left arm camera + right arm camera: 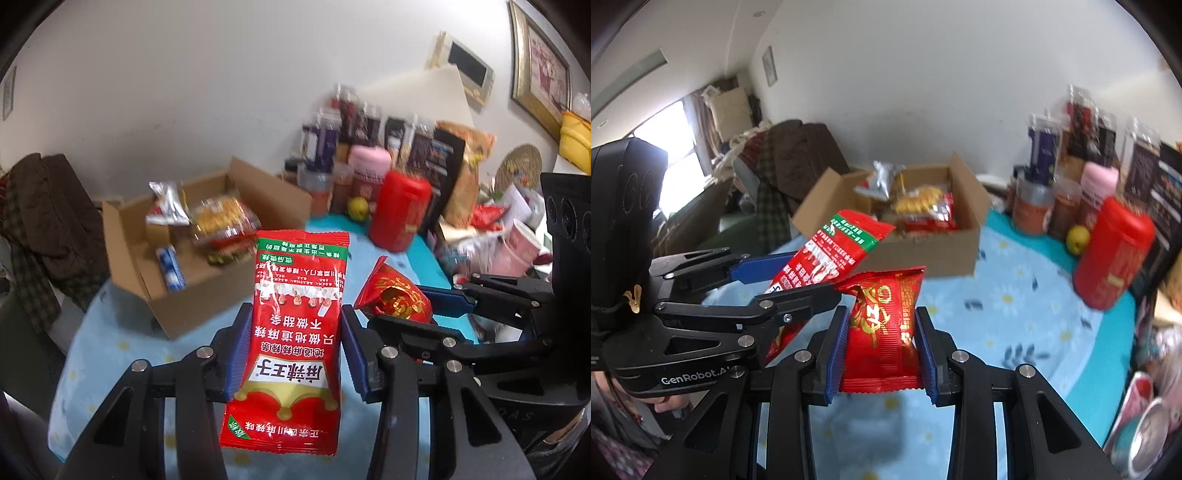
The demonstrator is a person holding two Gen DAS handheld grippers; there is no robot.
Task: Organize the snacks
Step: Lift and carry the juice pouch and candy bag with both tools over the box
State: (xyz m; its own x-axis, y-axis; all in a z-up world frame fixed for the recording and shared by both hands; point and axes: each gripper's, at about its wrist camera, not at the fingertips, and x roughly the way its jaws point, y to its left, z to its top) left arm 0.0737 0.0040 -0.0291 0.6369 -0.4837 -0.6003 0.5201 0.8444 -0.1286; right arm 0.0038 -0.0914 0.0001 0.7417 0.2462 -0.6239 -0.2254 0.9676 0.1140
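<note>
My left gripper [295,325] is shut on a tall red snack packet with green trim [295,314], held upright above the table. To its right in the left wrist view, my right gripper [424,306] holds a smaller red and gold snack packet [395,295]. In the right wrist view the right gripper [881,328] pinches that red and gold packet [882,332] between its blue pads. The left gripper [798,280] comes in from the left there with the green-trimmed packet [831,251]. An open cardboard box [207,295] with several snack packs sits on the table beyond both.
The table has a light blue flowered cloth [1015,314]. A red canister [1112,254], a pink-lidded jar [369,162], a yellow fruit [358,208] and several tall packets stand at the back right. Cups and cans crowd the right edge. A chair with dark clothes [40,221] stands left.
</note>
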